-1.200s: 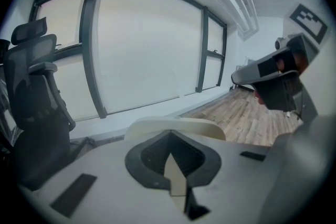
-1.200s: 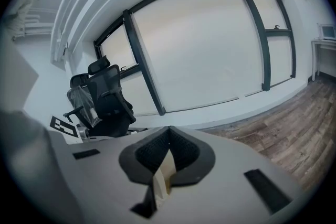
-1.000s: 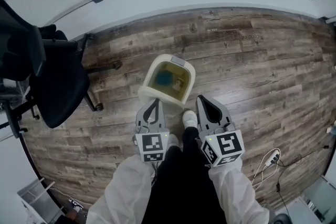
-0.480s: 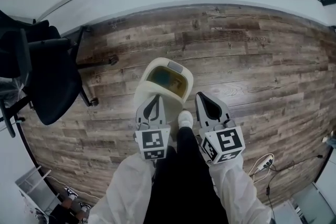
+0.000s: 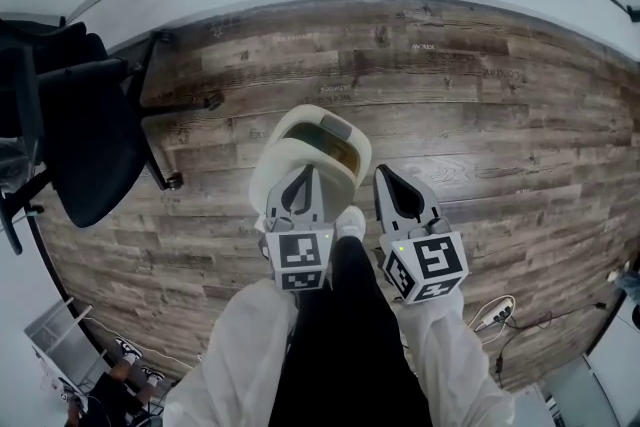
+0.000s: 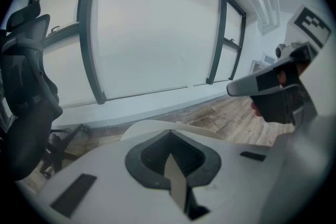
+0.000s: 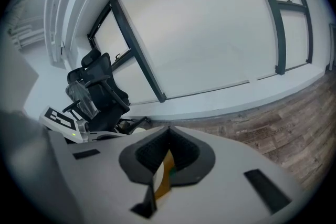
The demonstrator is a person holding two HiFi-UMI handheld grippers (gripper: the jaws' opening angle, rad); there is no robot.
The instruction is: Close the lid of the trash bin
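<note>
Head view: left gripper [image 5: 302, 175], fingers [image 6: 100, 165] closed together, hangs over the partly raised lid [image 5: 268, 173] of the trash bin [image 5: 350, 145]; right gripper [image 5: 386, 175] likewise closed, empty.

My head view looks steeply down at the plank floor [image 5: 500, 165]. Both gripper views ride low, facing forward toward the window wall [image 6: 152, 34], and share the black office chair [image 7: 100, 92].

Wood-plank floor [image 5: 500, 135] (weathered brown), black office chair [image 5: 85, 145], big windows [image 6: 152, 34].
</note>
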